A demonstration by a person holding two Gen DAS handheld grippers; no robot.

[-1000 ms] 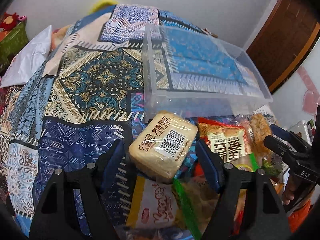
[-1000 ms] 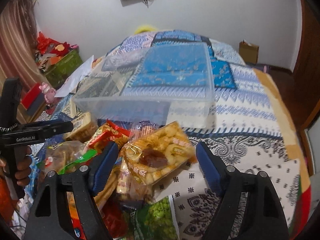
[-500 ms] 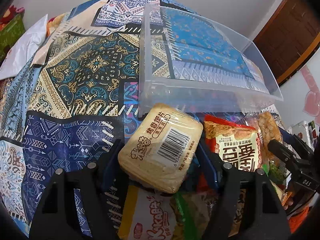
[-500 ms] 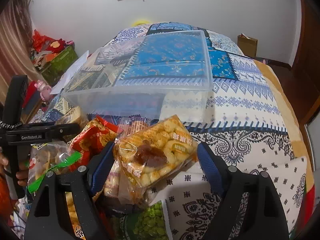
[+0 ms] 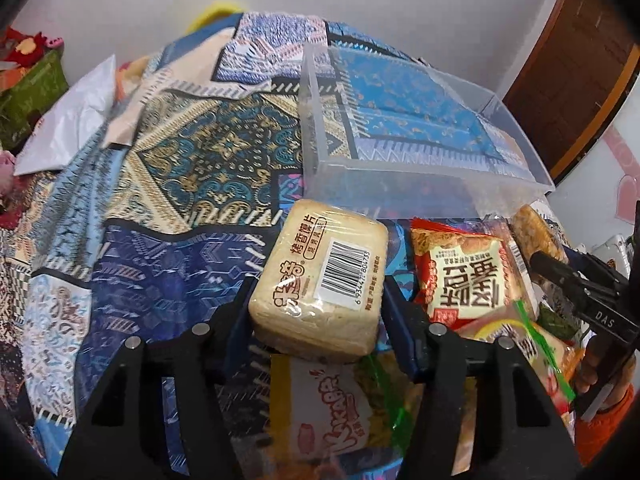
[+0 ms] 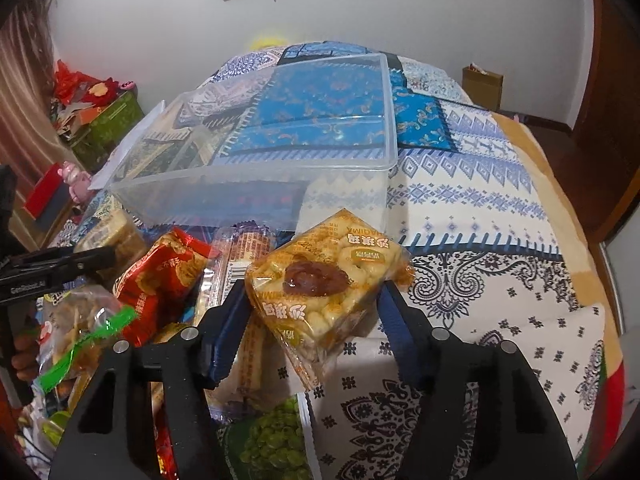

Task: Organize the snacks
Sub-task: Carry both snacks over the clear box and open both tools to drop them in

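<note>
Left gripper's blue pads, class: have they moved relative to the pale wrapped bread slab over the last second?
Yes. The blue pads have closed inward onto the pale wrapped bread slab; gaps seen earlier are gone.

Left gripper (image 5: 318, 312): my black angular frame, blue ribbed pads, round silver screws on the knuckles.
Right gripper (image 6: 314, 320): my same black frame, blue serrated pads, silver screws.
Markings: white "DAS" lower right, left view; white lettering far left, right view.
Sleeve (image 5: 612, 424): orange, lower right.
</note>
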